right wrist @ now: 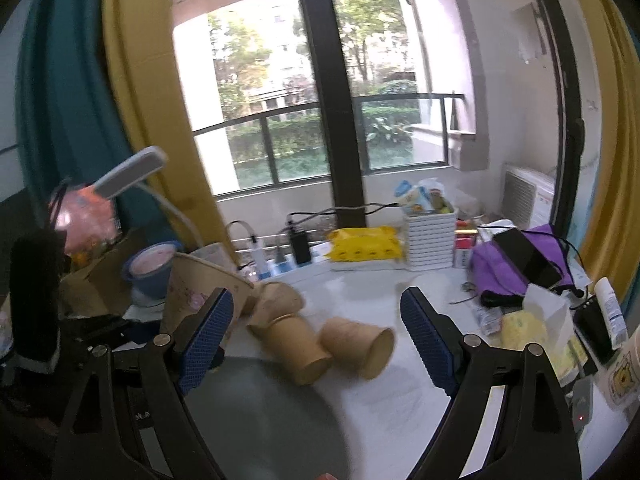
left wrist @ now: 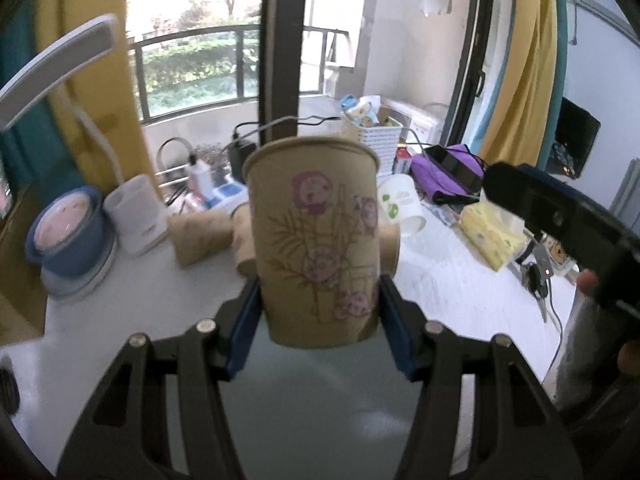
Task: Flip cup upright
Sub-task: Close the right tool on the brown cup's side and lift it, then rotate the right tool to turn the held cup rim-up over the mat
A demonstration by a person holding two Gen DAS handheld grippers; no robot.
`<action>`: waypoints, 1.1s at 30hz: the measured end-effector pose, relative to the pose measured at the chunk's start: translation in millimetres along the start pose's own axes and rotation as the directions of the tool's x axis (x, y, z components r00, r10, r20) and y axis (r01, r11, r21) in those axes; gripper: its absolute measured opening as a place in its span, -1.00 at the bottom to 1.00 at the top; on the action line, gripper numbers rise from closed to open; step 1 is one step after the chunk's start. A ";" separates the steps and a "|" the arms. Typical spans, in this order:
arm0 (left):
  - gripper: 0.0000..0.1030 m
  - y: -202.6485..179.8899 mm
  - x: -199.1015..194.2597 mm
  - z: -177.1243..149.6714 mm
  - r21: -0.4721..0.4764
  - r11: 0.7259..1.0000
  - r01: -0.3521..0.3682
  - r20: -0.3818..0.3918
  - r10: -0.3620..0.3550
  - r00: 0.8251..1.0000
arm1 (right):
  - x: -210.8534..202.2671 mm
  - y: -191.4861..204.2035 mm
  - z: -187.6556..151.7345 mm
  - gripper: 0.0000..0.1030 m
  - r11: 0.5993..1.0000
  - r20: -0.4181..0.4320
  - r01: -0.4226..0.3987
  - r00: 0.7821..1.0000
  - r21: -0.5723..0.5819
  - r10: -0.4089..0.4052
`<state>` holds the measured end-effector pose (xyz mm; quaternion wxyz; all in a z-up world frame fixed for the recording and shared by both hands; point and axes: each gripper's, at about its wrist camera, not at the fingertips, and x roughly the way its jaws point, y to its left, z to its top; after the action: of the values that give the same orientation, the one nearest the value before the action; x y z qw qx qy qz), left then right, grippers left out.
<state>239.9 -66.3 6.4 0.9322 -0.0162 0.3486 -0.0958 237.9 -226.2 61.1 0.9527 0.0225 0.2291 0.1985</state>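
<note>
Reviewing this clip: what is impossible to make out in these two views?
- Left wrist view: the inside of the held paper cup is unseen, as the camera looks at its side; the left gripper covers its lower sides.
- Left wrist view: cups lying behind it are mostly blocked.
- Right wrist view: the lying cups are motion-blurred; the right gripper hangs open.

No readable text anywhere in either view. The paper cup (left wrist: 316, 240) clamped between the left gripper (left wrist: 320, 320) pads carries only pink cartoon figures and bamboo line drawings, no words. Beyond it, the white cup (left wrist: 400, 204) shows green marks too blurred to read. Ahead of the right gripper (right wrist: 320, 336), the yellow wipes pack (right wrist: 366, 243) has dark print that stays illegible, and the red-and-white box (right wrist: 466, 248) beside the white basket (right wrist: 430, 240) is just smeared lettering.
</note>
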 end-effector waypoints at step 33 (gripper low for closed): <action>0.12 -7.1 -137.6 -174.9 0.050 0.997 0.064 0.382 -0.078 0.921 | -65.8 136.5 -71.6 0.71 0.941 -0.183 -0.337 0.927 -0.032 0.326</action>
<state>22.9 -40.7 -36.2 0.9784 -0.0302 0.1571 -0.1309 102.0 -129.6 43.5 0.8818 0.0134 0.2984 0.3650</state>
